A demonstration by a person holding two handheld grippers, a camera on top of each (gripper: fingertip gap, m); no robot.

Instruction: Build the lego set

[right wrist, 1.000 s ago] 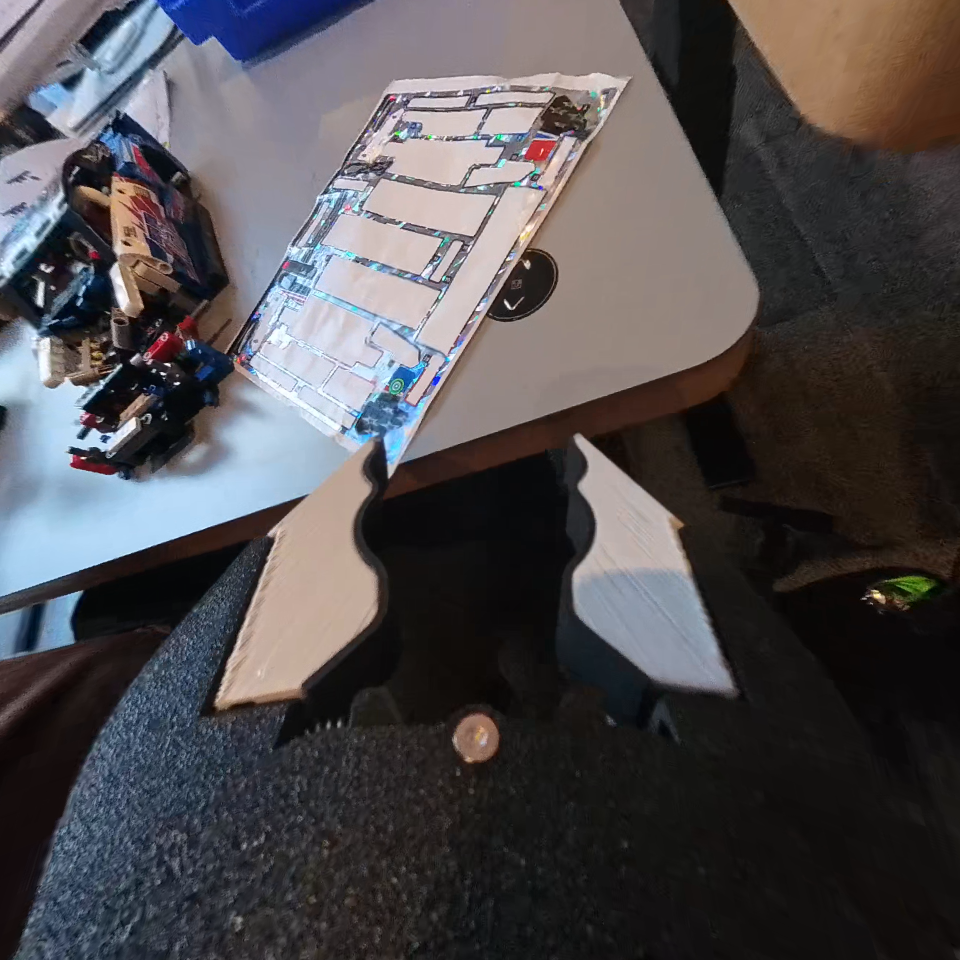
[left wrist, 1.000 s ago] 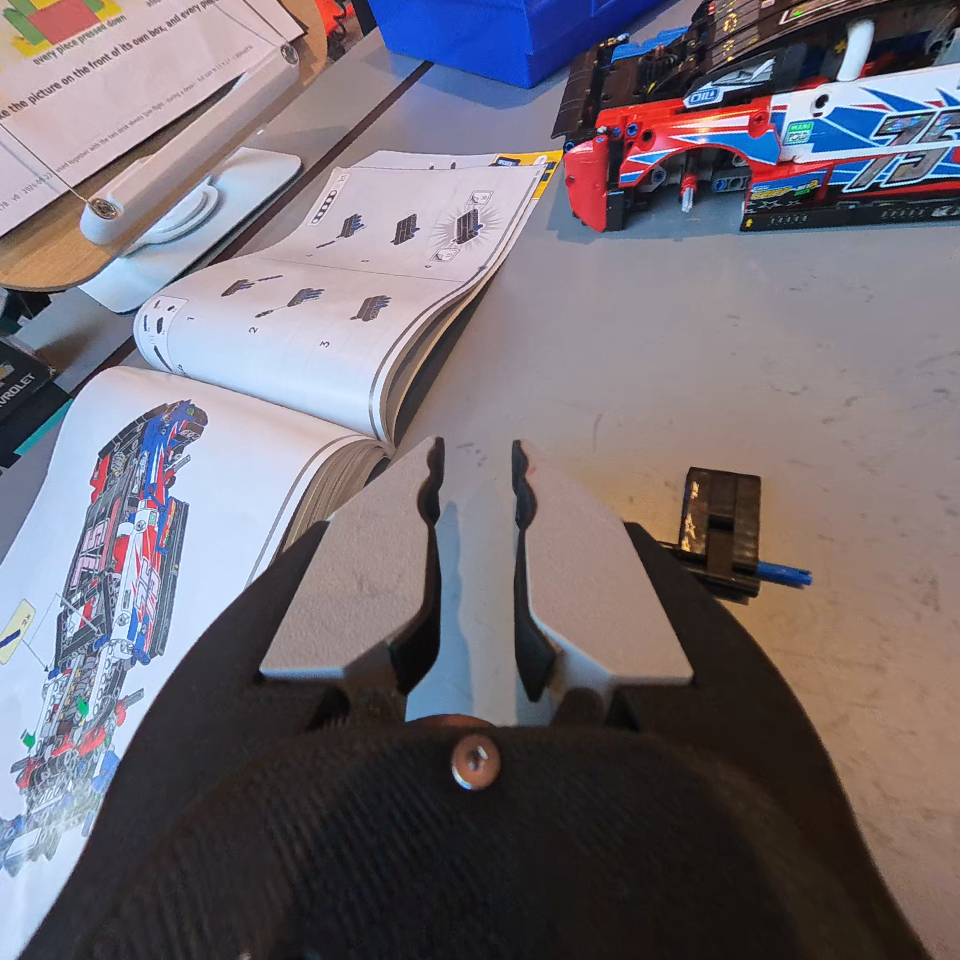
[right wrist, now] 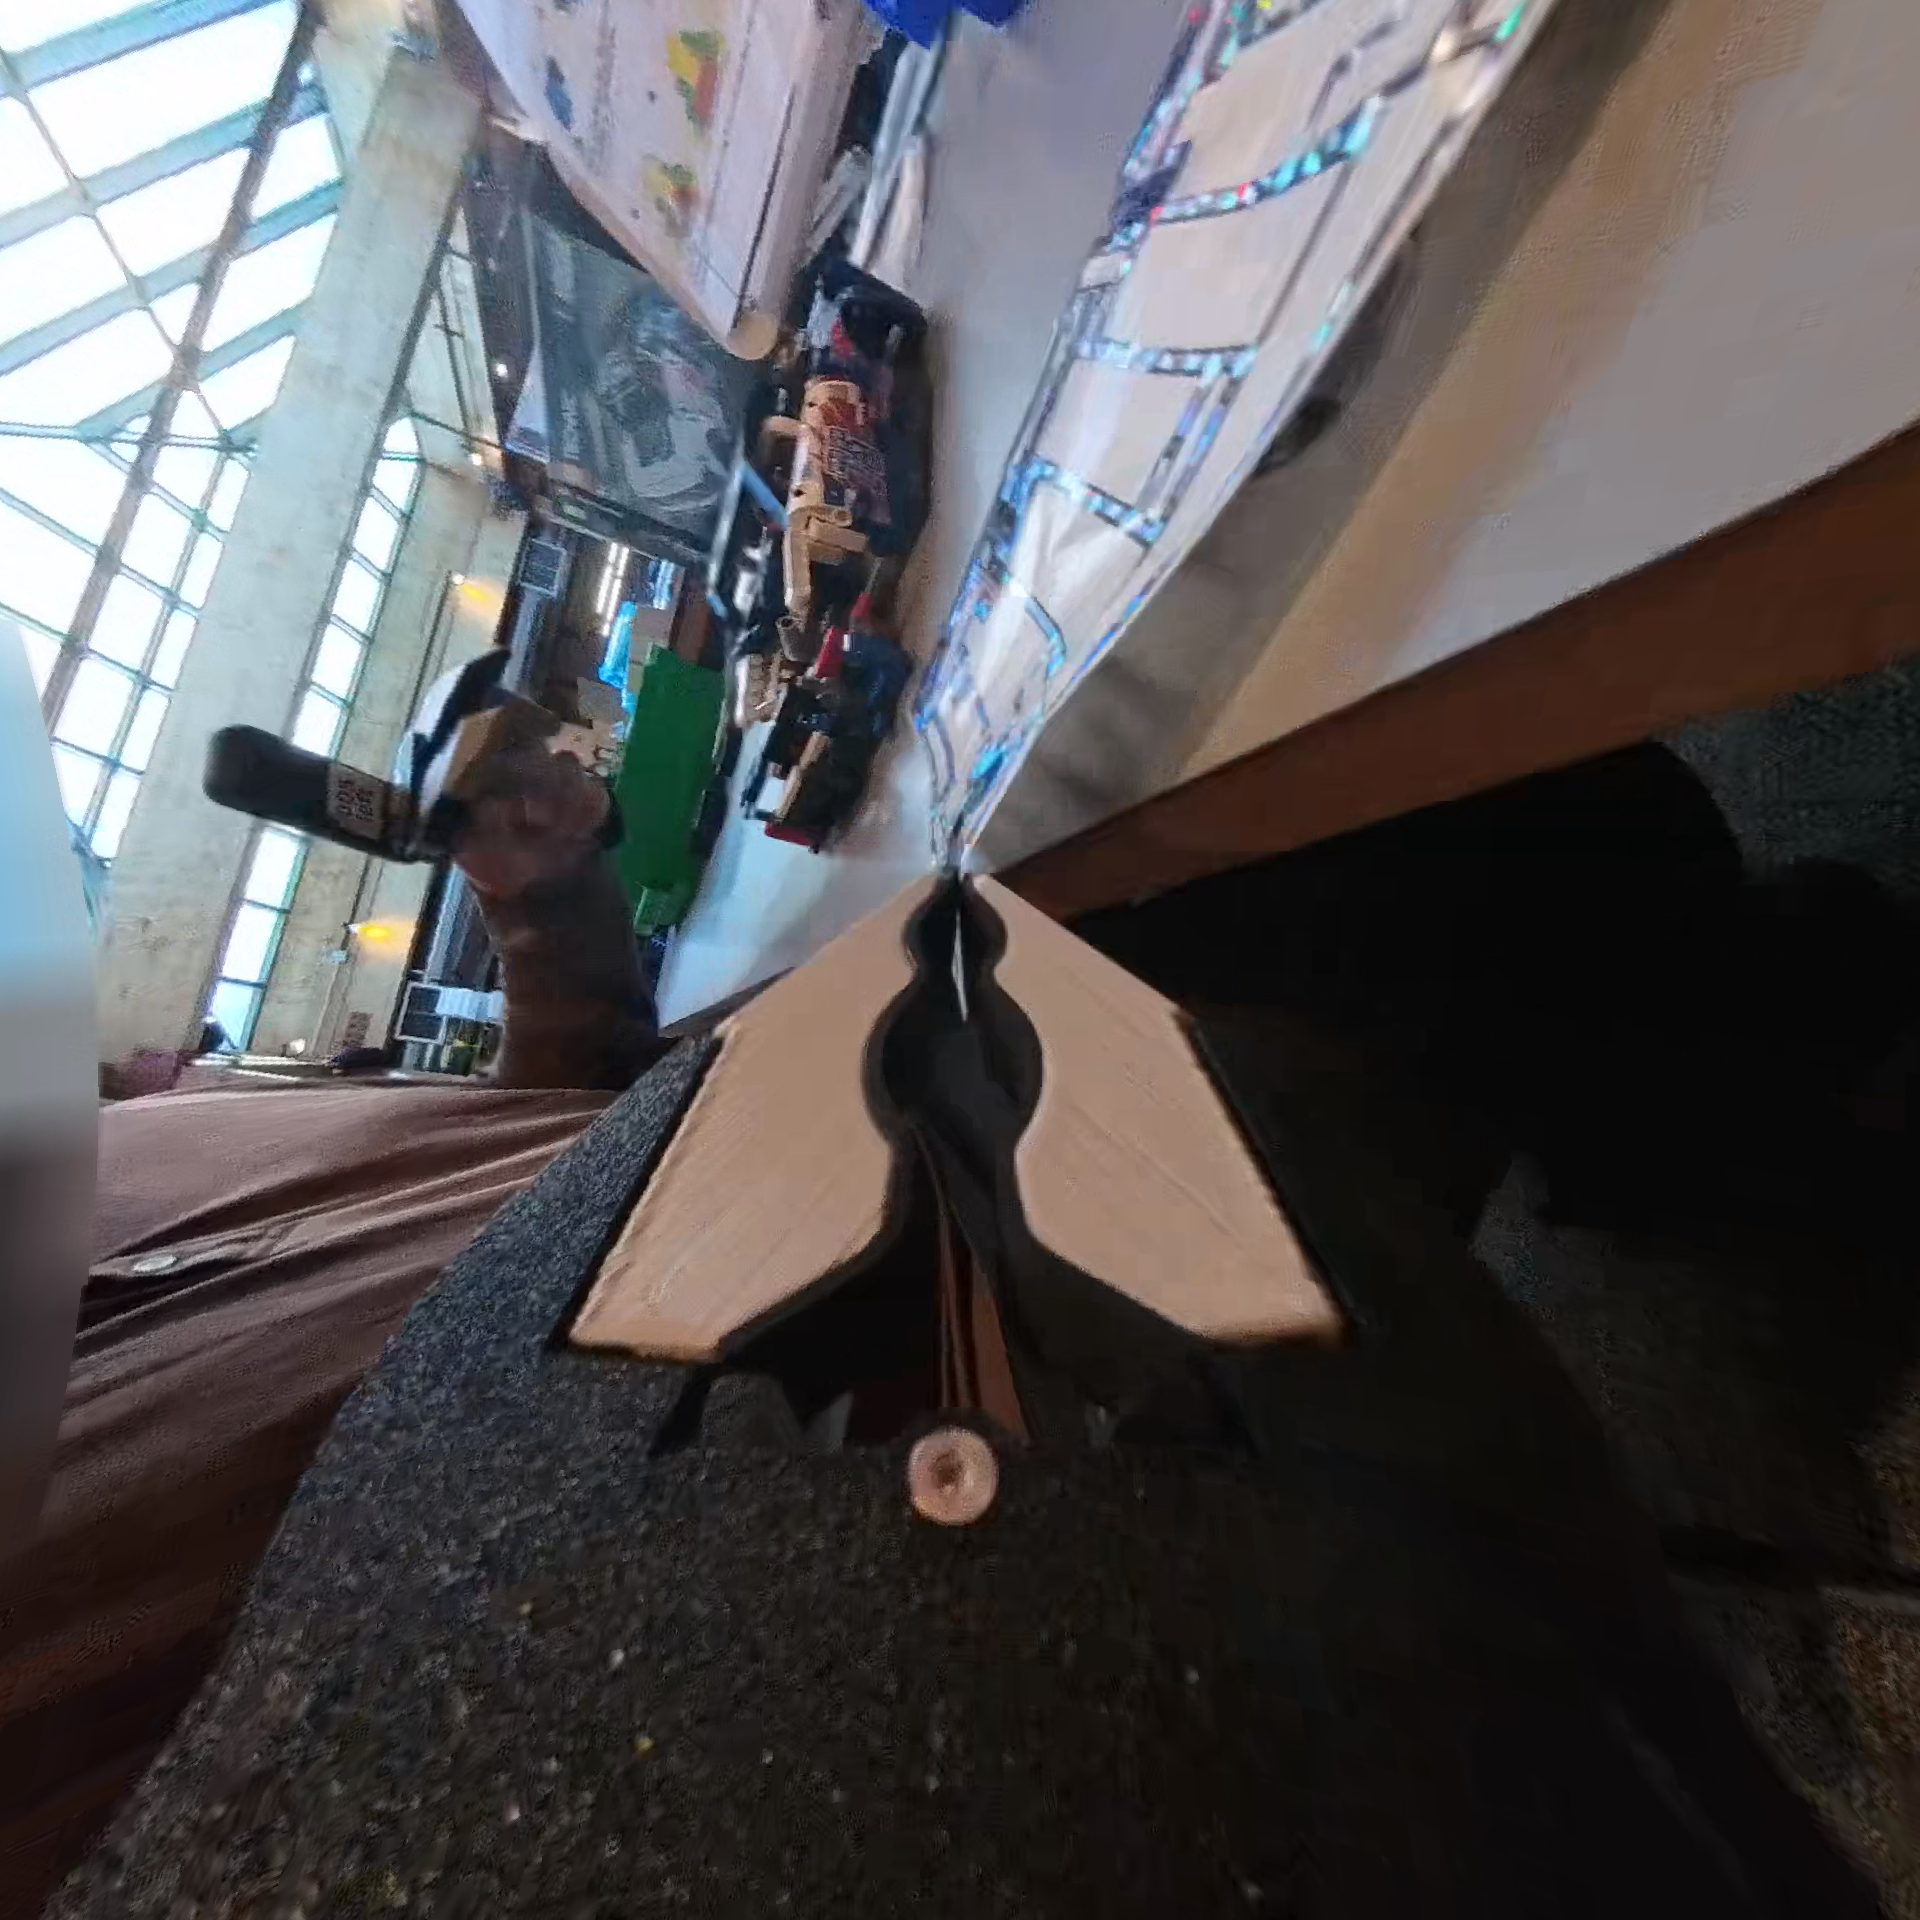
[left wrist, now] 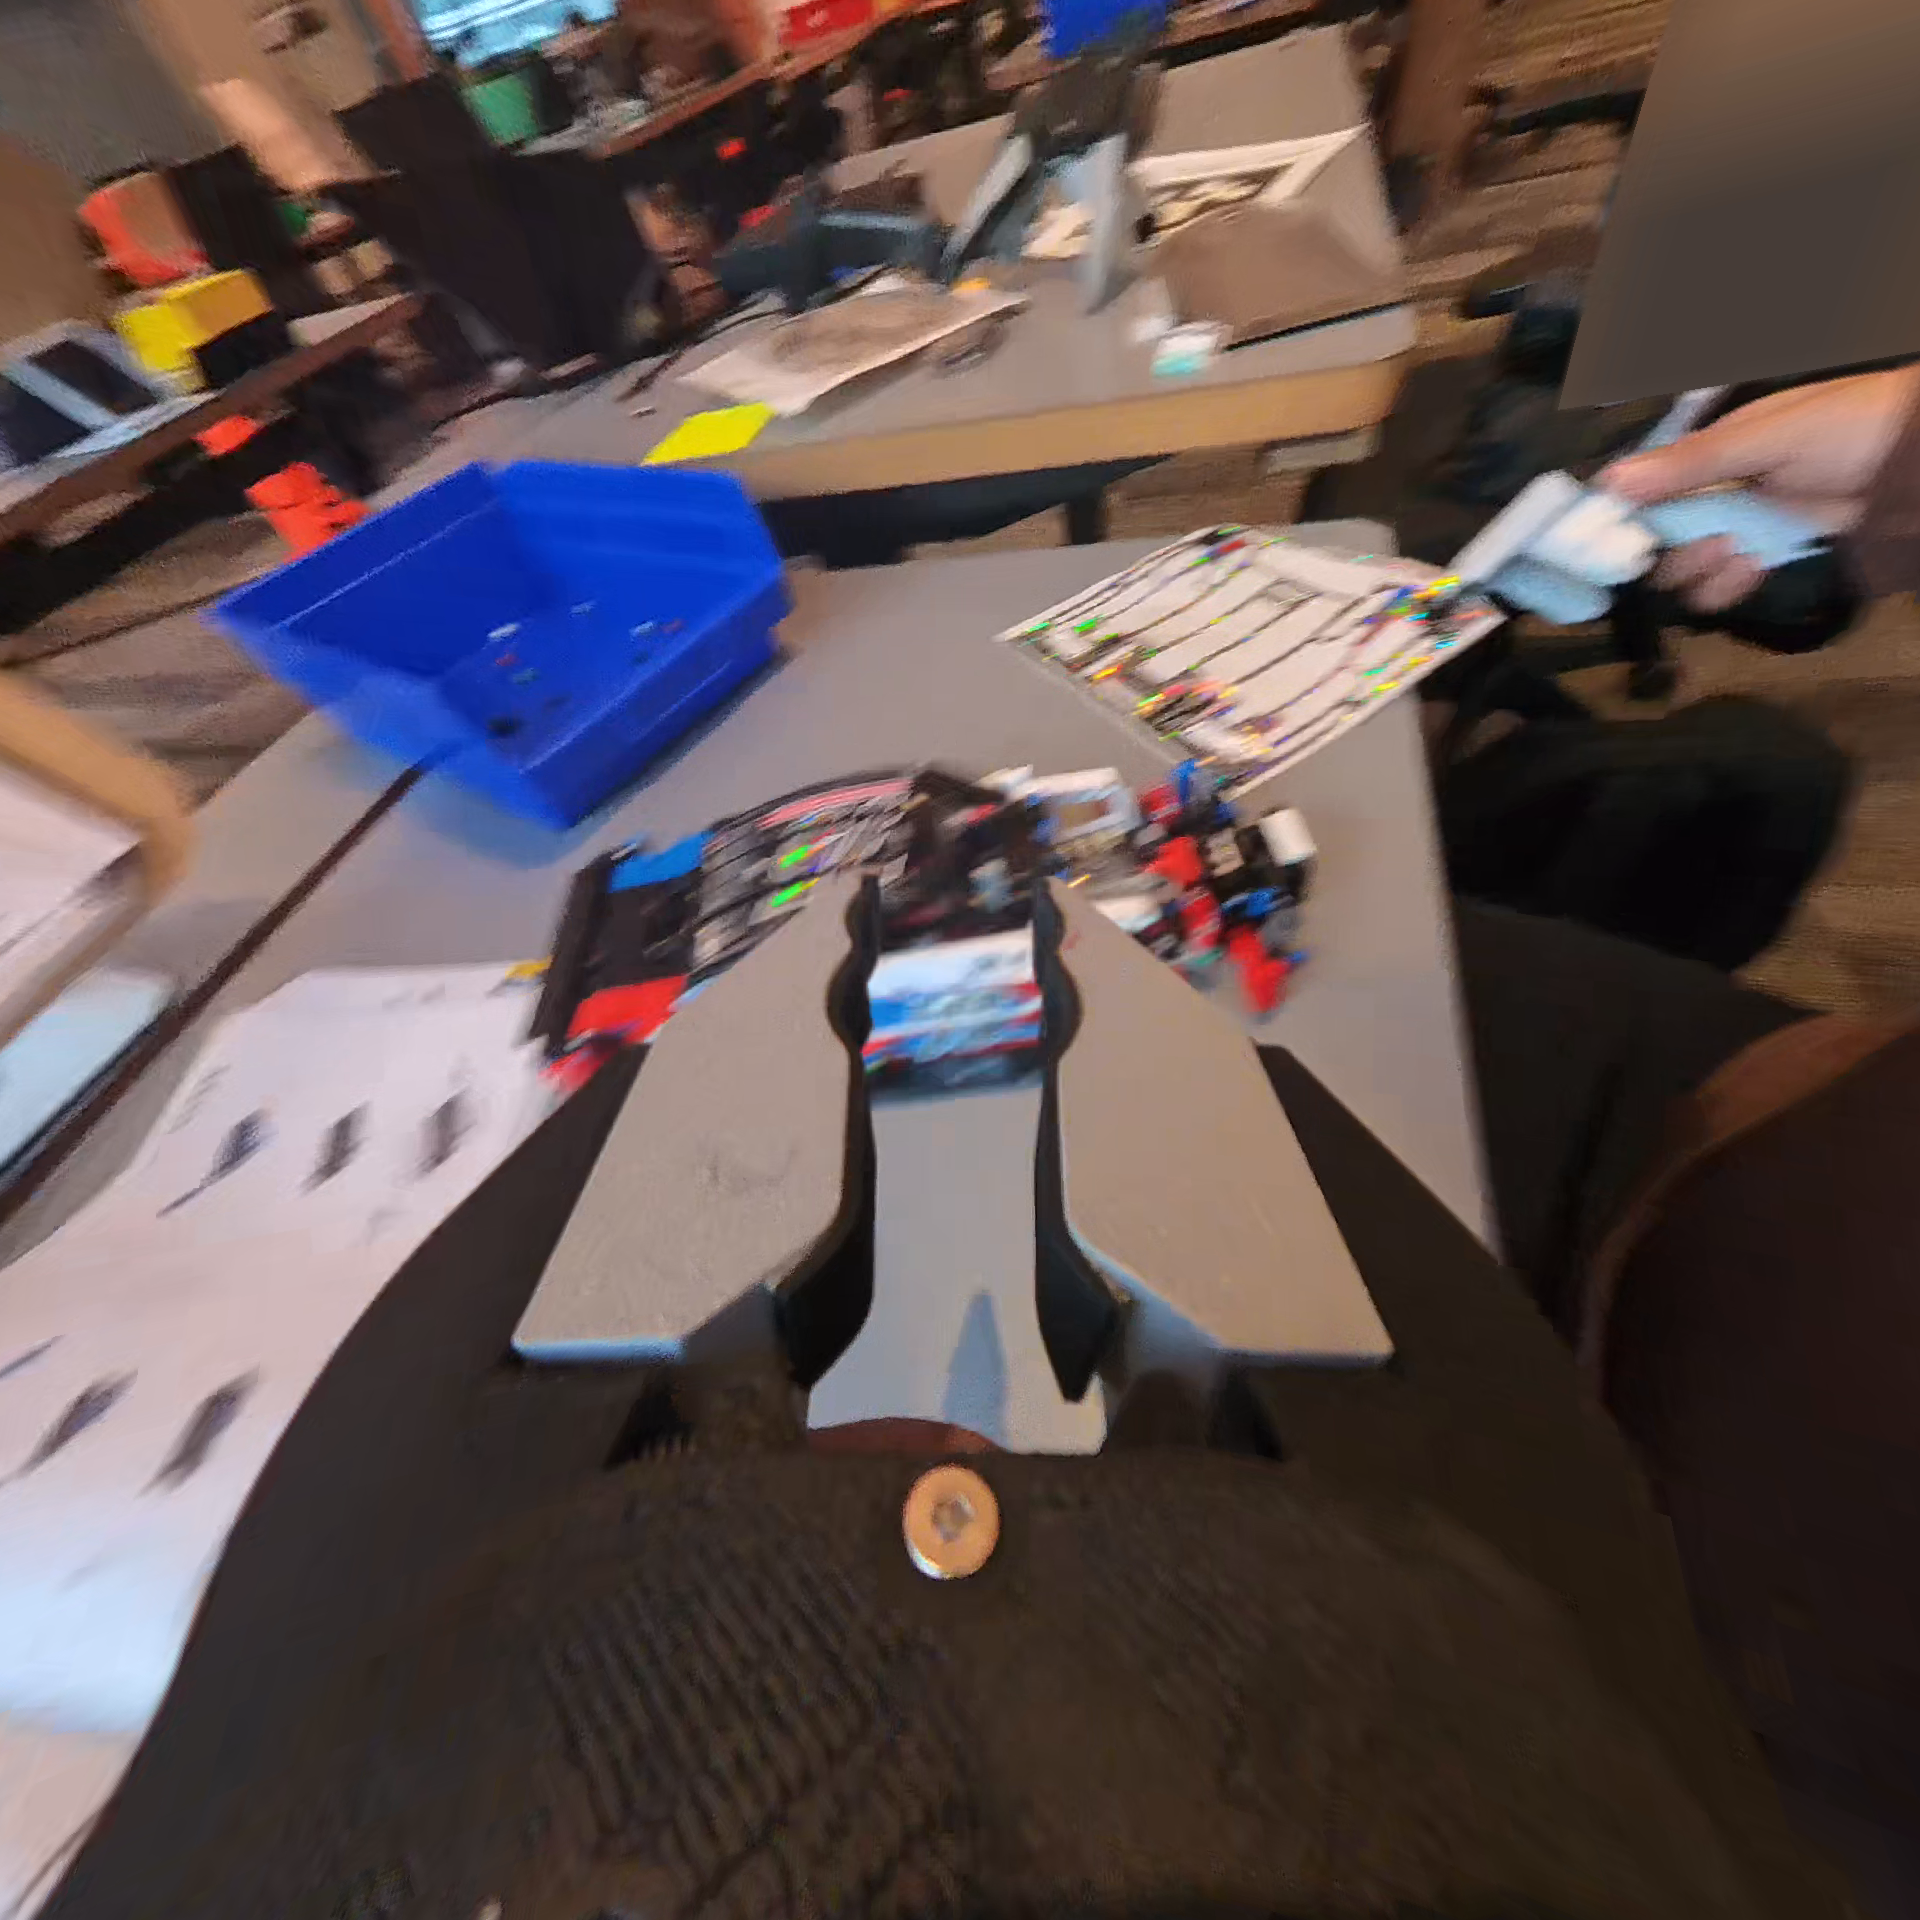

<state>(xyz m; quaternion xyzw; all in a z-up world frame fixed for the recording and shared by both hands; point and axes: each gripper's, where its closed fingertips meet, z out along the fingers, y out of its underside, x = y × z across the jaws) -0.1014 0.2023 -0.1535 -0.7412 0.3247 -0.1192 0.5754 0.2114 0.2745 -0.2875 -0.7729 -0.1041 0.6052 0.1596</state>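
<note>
On the grey table (left wrist: 935, 686), left to right, lie the instruction booklet (left wrist: 312, 1122), blue bin (left wrist: 520, 634) and Lego car (left wrist: 935, 894), blurred by motion. The left gripper (left wrist: 954, 914) hangs raised over the near edge, jaws parted and empty, the car beyond them. At the far right, the right gripper (right wrist: 954, 894), parted a second ago, now pinches the sticker sheet (right wrist: 1195, 343) corner, lifting it off the table.
</note>
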